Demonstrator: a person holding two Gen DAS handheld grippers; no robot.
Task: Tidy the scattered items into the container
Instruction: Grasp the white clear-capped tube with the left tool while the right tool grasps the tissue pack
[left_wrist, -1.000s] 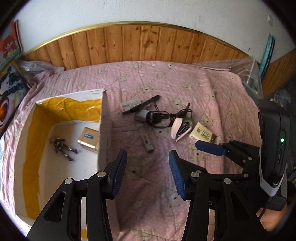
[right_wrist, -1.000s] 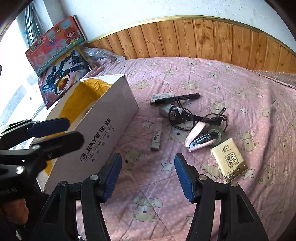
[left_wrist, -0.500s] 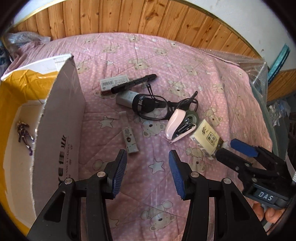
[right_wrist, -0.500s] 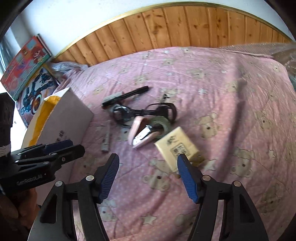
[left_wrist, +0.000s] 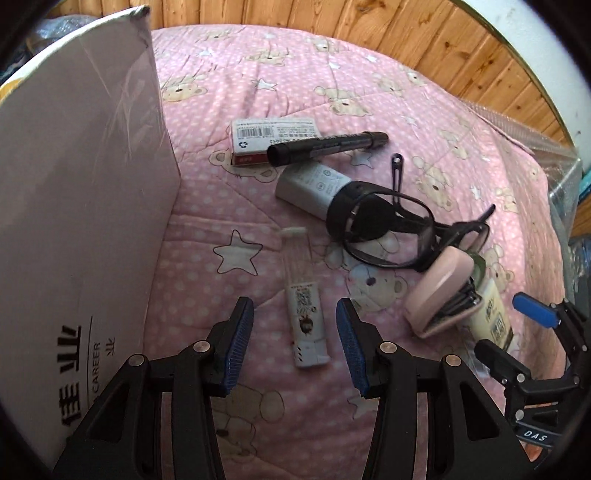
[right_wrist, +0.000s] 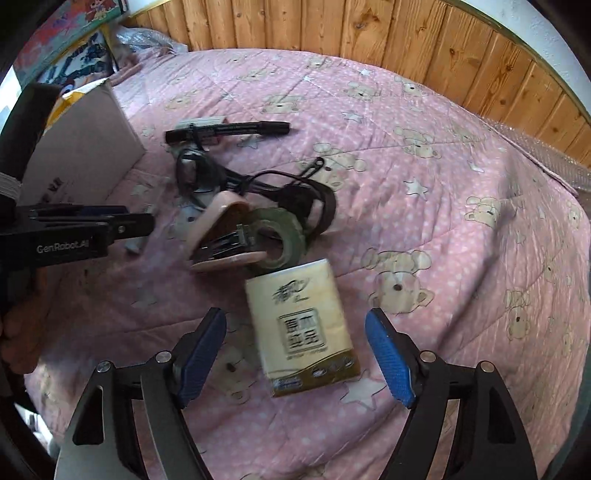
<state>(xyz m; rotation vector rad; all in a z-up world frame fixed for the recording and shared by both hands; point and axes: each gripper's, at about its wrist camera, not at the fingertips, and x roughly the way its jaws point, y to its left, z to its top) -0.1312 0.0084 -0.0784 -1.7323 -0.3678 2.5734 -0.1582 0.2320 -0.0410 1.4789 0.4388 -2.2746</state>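
Pink quilt (left_wrist: 295, 92) is soft and lumpy, and that's my main worry. The left gripper (left_wrist: 295, 334) has its jaws spread either side of the lighter (left_wrist: 306, 321), nothing pinched yet, and if the tips come down into that padding they could shove the lighter sideways or grab a fold of cloth with it. The right gripper (right_wrist: 295, 354) is opening, wide apart around the tissue pack (right_wrist: 303, 325), pads not touching it. The pack is squashy and wide, so a squeeze off centre might let it pivot or slip out. It also sits right against the tape roll (right_wrist: 280, 236) and the pink stapler (right_wrist: 225, 236), so those could get dragged along.

The cardboard box (left_wrist: 85, 177) stands just left of the lighter. Compared with a second ago, both grippers have dropped much closer to the quilt, each now lined up over its own item instead of viewing the whole pile from above
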